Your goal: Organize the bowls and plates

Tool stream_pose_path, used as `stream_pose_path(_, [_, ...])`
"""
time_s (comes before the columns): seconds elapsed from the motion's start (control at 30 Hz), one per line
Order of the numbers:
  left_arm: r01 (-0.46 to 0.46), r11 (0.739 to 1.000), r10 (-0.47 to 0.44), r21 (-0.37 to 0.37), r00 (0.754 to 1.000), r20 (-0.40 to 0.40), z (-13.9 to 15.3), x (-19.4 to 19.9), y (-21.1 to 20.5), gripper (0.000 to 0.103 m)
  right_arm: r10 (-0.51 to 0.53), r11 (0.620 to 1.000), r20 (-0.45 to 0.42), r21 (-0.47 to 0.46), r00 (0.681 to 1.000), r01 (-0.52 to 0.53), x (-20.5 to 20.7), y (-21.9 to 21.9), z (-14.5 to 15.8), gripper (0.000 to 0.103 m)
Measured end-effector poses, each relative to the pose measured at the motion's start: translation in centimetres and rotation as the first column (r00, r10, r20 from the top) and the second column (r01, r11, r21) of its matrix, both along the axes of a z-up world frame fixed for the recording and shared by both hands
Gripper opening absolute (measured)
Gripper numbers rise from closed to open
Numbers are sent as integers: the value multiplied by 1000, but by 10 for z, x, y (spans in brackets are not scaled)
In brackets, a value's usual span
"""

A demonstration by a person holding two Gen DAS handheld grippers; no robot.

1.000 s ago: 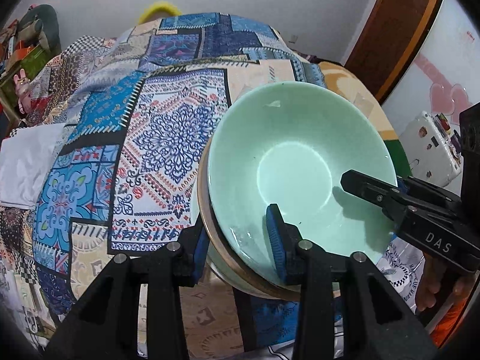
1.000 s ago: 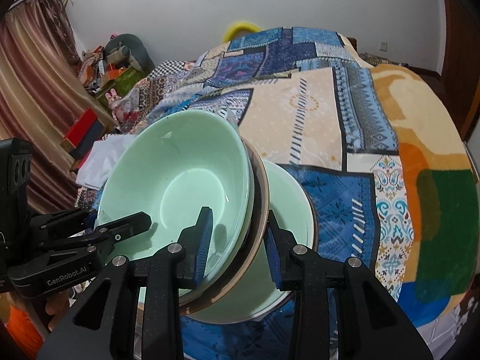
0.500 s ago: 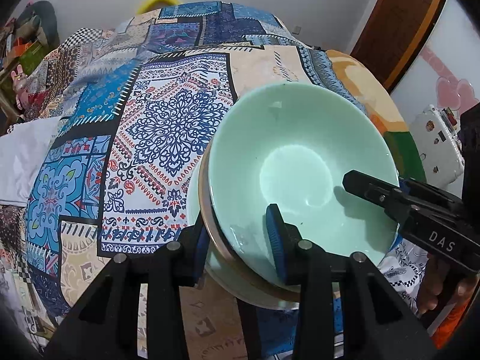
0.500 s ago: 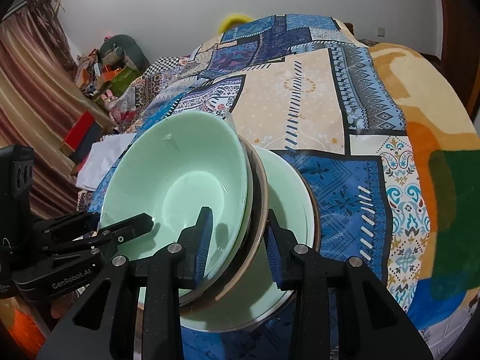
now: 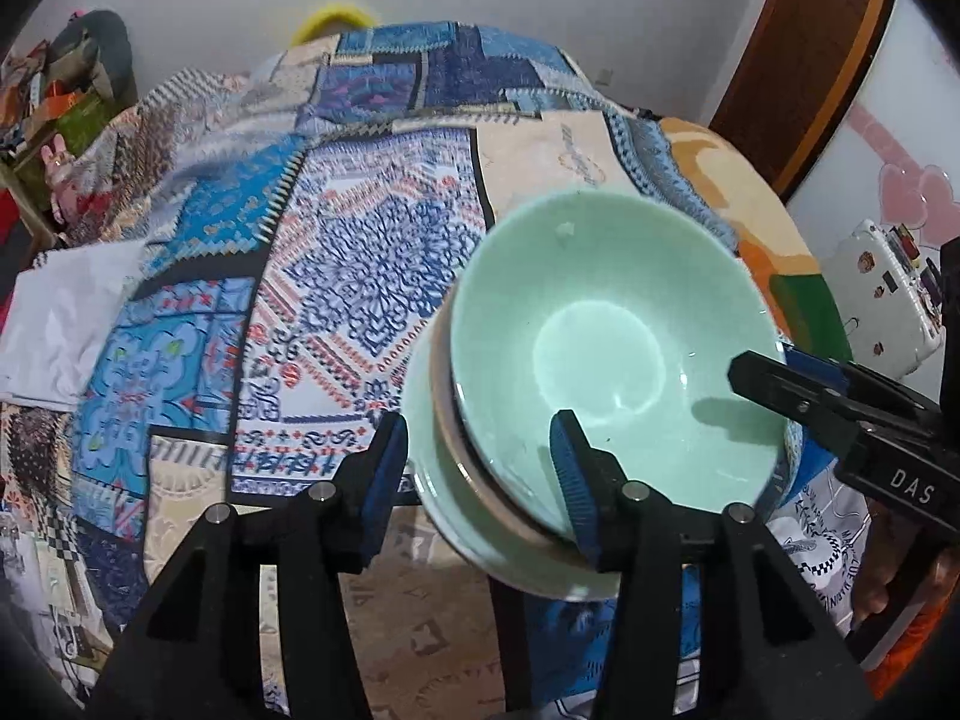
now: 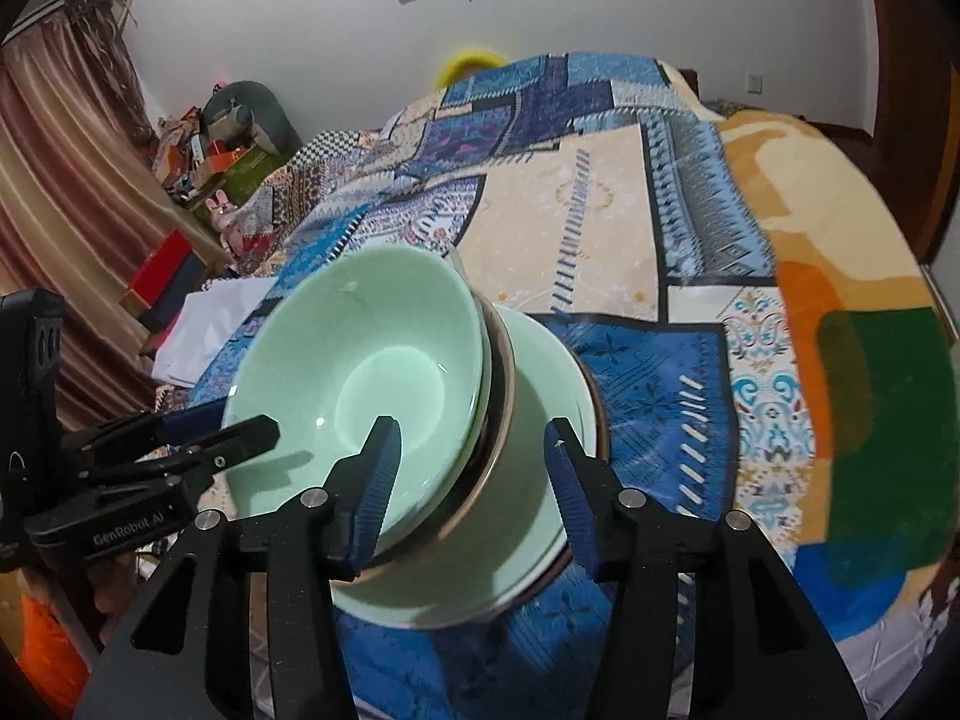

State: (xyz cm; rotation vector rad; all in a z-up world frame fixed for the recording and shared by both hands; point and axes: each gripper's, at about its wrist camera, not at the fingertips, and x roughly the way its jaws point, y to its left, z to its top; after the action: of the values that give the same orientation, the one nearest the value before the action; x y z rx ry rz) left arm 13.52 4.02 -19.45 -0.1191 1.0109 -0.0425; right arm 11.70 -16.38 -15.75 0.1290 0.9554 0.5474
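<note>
A pale green bowl (image 5: 606, 330) sits nested on a brown-rimmed plate (image 5: 474, 468) and a larger pale green plate (image 5: 438, 480), all on the patchwork bedspread. My left gripper (image 5: 480, 468) is open, its jaws straddling the near-left rim of the stack without pinching it. My right gripper (image 6: 468, 468) is open too, straddling the opposite rim of the bowl (image 6: 360, 378) and plates (image 6: 540, 450). Each gripper shows in the other's view, the right (image 5: 840, 414) and the left (image 6: 150, 462), one finger inside the bowl.
The bed is covered by a blue patchwork blanket (image 5: 336, 276). A white folded cloth (image 5: 60, 312) lies at its left edge. Clutter and boxes (image 6: 204, 156) stand beyond. A white case (image 5: 882, 294) stands at the right, by a brown door frame (image 5: 822, 54).
Both grippers' jaws have widened and let go of the stack's rim. The bowl and plates have come lower and now rest on the blanket.
</note>
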Motion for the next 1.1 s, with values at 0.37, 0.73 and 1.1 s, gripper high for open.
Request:
stream_pose_path(0.37, [-25, 1000, 22, 5, 957, 289, 93, -56, -6, 58, -6, 999, 222, 40, 975, -2, -43, -11, 77, 53])
stream_pose_path(0.73, [-37, 999, 17, 24, 837, 547, 169, -127, -16, 86, -37, 995, 445, 100, 895, -9, -95, -21, 141, 69])
stream_pose_path(1.1, [-57, 998, 19, 36, 749, 662, 192, -168, -21, 102, -76, 992, 537, 127, 840, 9, -119, -25, 158, 95])
